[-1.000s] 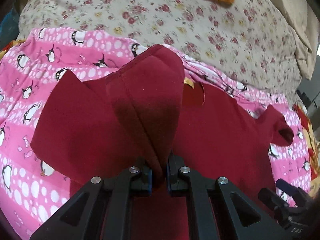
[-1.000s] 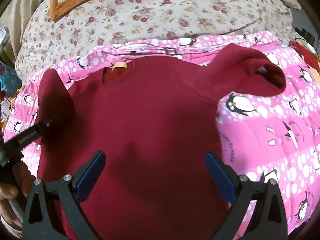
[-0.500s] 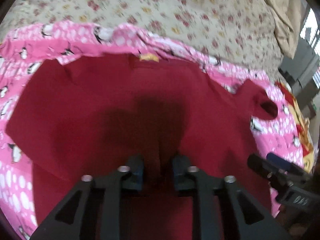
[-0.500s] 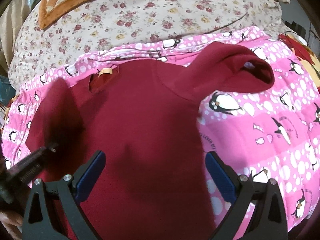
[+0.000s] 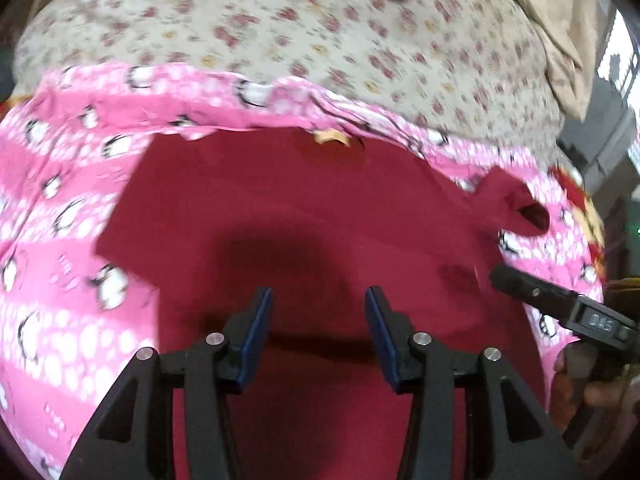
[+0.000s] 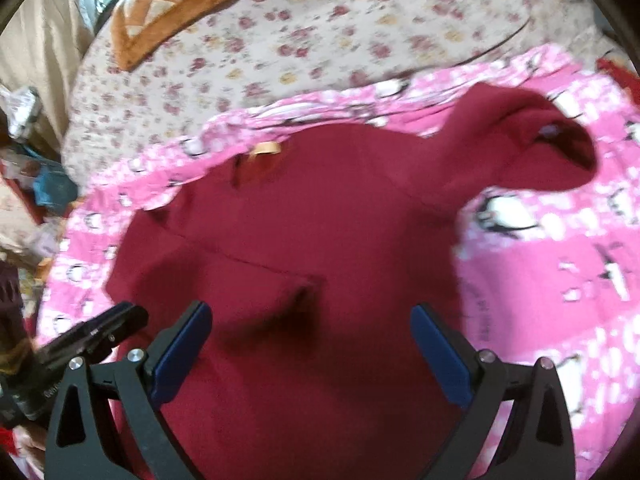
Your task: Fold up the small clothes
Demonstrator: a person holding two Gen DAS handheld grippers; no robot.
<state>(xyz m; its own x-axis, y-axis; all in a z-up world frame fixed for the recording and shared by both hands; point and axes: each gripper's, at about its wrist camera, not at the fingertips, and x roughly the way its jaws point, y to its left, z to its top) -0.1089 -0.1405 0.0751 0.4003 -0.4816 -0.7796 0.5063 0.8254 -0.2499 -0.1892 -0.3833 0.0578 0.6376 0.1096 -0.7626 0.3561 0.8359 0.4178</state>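
A small dark red sweatshirt (image 5: 312, 216) lies spread on a pink penguin blanket (image 5: 68, 216), neck label (image 5: 331, 137) at the far side. Its left sleeve lies folded across the body (image 6: 224, 264). Its right sleeve (image 6: 532, 152) sticks out to the right, cuff open. My left gripper (image 5: 318, 320) is open and empty just above the shirt's middle. My right gripper (image 6: 310, 344) is open wide and empty above the shirt's lower body. Each gripper shows in the other's view: the right one (image 5: 560, 308), the left one (image 6: 80, 344).
A floral bedsheet (image 5: 280, 40) covers the bed beyond the blanket. An orange patterned cushion (image 6: 176, 4) lies at the far side. Clutter (image 6: 36, 184) sits off the bed's left edge. A red and yellow cloth (image 5: 588, 216) lies at the blanket's right end.
My left gripper carried the left sleeve across the shirt's body, then opened and let it go. The sleeve now lies folded on the body. My right gripper stayed open.
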